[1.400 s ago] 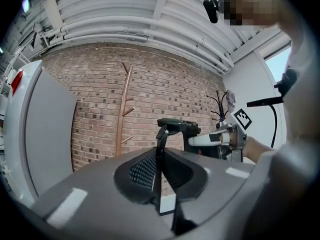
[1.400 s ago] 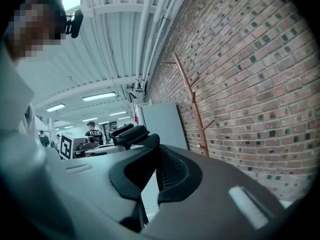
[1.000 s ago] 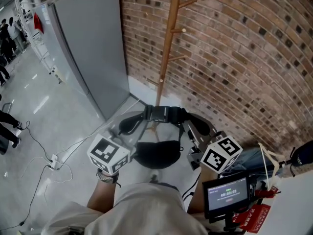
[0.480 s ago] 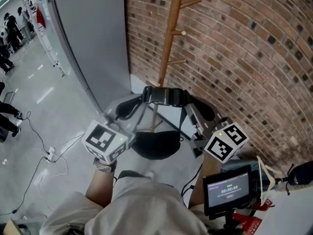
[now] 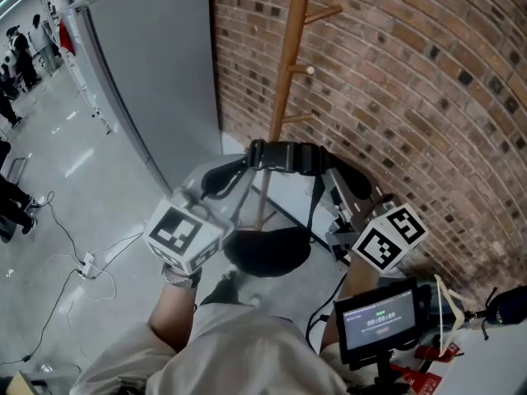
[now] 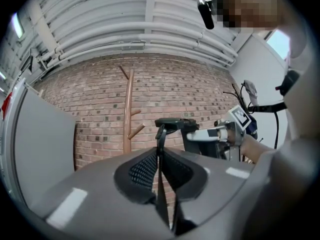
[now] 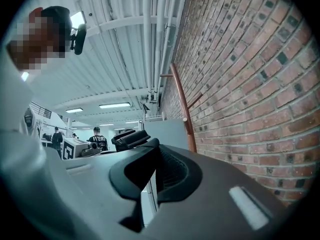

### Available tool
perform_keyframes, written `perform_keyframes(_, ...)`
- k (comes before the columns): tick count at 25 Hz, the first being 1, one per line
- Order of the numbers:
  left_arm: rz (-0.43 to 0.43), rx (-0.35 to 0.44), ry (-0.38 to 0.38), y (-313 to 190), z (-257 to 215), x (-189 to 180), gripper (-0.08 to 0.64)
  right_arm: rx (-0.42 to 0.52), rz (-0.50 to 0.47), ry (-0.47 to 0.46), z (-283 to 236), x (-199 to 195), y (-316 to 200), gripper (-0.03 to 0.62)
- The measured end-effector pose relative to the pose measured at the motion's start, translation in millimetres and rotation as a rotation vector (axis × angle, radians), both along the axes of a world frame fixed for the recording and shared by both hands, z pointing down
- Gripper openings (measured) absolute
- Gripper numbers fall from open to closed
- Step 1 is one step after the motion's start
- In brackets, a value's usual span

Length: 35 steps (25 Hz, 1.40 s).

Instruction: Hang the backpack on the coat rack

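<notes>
A black backpack (image 5: 268, 252) hangs between my two grippers, with its top handle (image 5: 284, 156) stretched level just in front of the wooden coat rack (image 5: 290, 81). My left gripper (image 5: 210, 189) is shut on the left padded shoulder strap (image 6: 150, 171), and my right gripper (image 5: 346, 189) is shut on the right strap (image 7: 167, 171). In the left gripper view the coat rack (image 6: 129, 109) with its pegs stands against the brick wall behind the handle (image 6: 175, 124). In the right gripper view the coat rack (image 7: 182, 109) rises to the right of the handle (image 7: 131, 139).
A brick wall (image 5: 412, 81) runs behind the rack, and a grey partition panel (image 5: 156, 64) stands to its left. Cables and a power strip (image 5: 86, 266) lie on the floor at left. People (image 5: 16, 39) stand far off at left. A small screen (image 5: 380, 323) sits at lower right.
Both grippers have lifted the backpack and carried it closer to the coat rack; the top handle now sits right at the pole. Both grips are unchanged.
</notes>
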<state>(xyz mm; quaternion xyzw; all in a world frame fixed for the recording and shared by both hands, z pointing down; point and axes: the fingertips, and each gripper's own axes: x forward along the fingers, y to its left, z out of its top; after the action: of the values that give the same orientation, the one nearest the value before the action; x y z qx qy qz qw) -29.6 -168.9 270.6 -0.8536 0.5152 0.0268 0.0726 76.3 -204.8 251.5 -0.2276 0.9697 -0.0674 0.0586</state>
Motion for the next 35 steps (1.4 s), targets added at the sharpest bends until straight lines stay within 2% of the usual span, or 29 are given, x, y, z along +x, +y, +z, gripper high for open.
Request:
perform_keyframes(18,0.114,0.102,-0.002,-71,-46,-16,0.018,0.114,0.065,-0.027,-53,-16,-60,0.008)
perform_keyframes(28,0.166,0.106,-0.011,-123,-49,-27,0.020,0.126,0.113,-0.065,-65,-27,-108,0.008)
perform_keyframes(35,0.186,0.120,-0.023,-135,-59,-24,0.023,0.151,0.129,-0.091,-82,-24,-124,0.008)
